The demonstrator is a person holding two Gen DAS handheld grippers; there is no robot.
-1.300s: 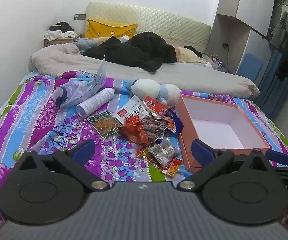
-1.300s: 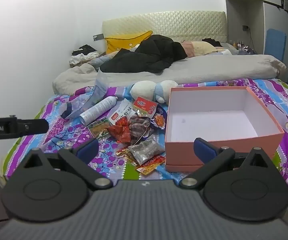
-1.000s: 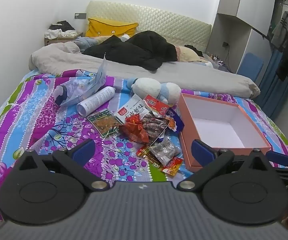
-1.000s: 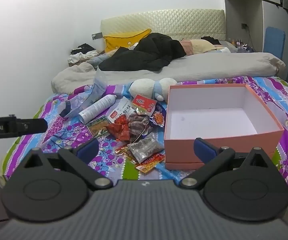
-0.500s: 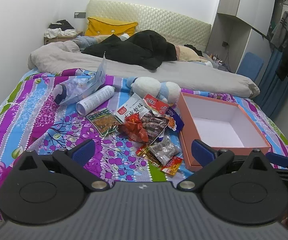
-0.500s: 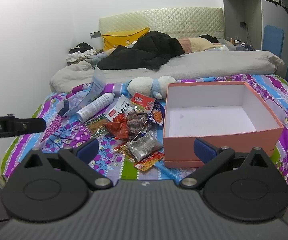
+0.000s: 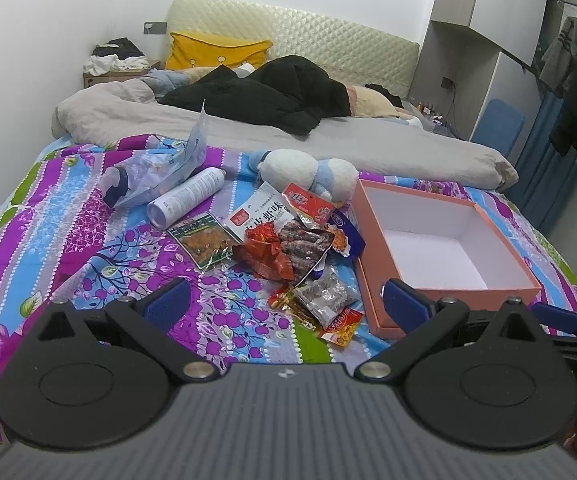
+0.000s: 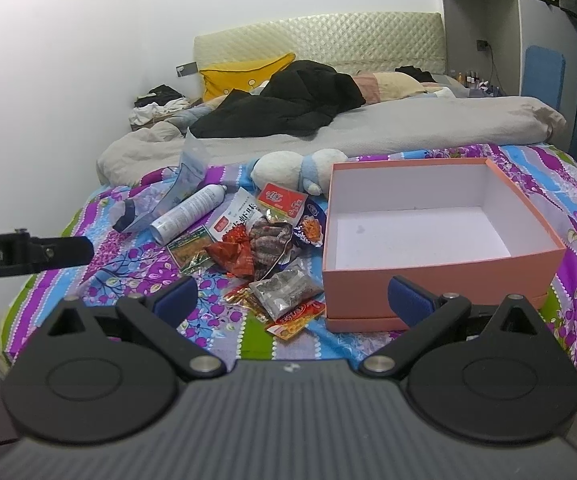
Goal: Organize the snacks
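L gripper (image 7: 286,304) & R gripper (image 8: 292,296): jaws fully spread, holding nothing, hovering near snack pile (image 7: 288,244) beside pink box (image 8: 440,276).

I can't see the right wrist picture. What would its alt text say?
An open, empty pink box sits on a flowery bedspread beside a loose pile of snack packets. The right gripper, open and holding nothing, frames them from below; behind lie a white spray can and a plush toy.
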